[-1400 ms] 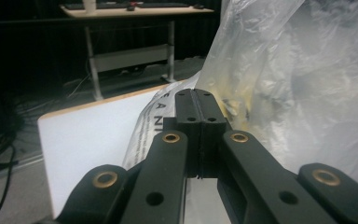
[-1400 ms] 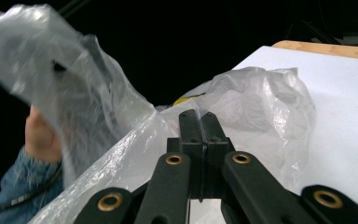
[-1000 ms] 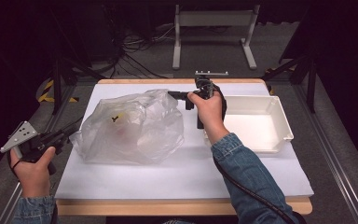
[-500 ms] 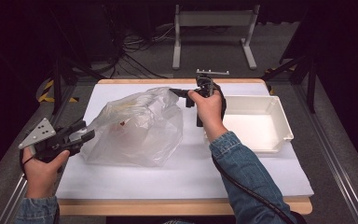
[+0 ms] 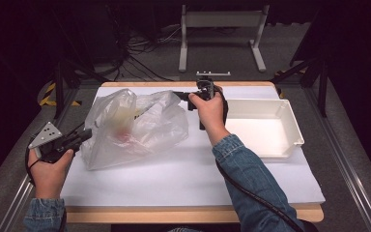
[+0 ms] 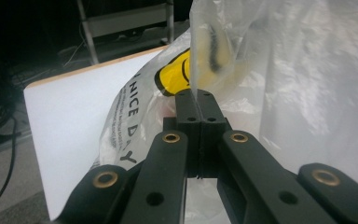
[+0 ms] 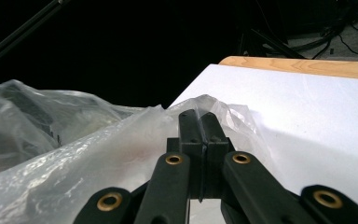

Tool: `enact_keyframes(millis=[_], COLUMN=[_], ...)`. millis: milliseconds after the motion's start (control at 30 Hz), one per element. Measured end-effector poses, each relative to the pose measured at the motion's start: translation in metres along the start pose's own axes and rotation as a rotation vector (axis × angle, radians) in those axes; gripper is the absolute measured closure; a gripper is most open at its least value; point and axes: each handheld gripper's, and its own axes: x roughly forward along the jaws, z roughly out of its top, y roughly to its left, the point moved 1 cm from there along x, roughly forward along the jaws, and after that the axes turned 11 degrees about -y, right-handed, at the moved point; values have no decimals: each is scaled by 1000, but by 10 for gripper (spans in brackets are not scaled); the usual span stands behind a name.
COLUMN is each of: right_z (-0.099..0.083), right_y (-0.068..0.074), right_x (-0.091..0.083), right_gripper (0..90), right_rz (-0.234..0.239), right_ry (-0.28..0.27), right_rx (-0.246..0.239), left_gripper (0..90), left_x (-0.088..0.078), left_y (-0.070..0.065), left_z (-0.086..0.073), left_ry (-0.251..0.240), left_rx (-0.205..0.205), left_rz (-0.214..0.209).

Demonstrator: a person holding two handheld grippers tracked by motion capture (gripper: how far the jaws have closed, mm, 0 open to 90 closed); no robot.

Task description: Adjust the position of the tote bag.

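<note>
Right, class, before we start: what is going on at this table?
A person is working a clear plastic bag with a hand-held gripper in each hand. The left gripper has just been closing its jaws and now pinches a fold of the bag's film at its near left side. The right gripper is shut on the bag's edge at the far side of the white mat. Something yellow and red shows blurred inside the bag. A white tray sits to the right, with nothing in it.
</note>
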Motion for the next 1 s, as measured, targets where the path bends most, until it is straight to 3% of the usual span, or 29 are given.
enact_keyframes(millis=[233, 400, 600, 800, 1000], right_z=[-3, -5, -3, -5, -19], right_y=[-6, -3, 2, 6, 6], right_x=[7, 1, -25, -60, -92], right_gripper=[868, 567, 377, 314, 293], right_rz=[-24, -15, 15, 18, -8], right_ry=[6, -46, -97, -132, -120], right_rx=[9, -38, -140, -201, -285], left_gripper=[900, 900, 900, 900, 900], left_x=[1, -1, -4, -6, -8], left_y=[7, 11, 16, 20, 23], left_z=[-7, -7, -9, -10, -11], left_ry=[26, 18, 9, 6, -8], left_rx=[-19, -31, -66, -83, -105], left_rz=[21, 45, 74, 97, 107])
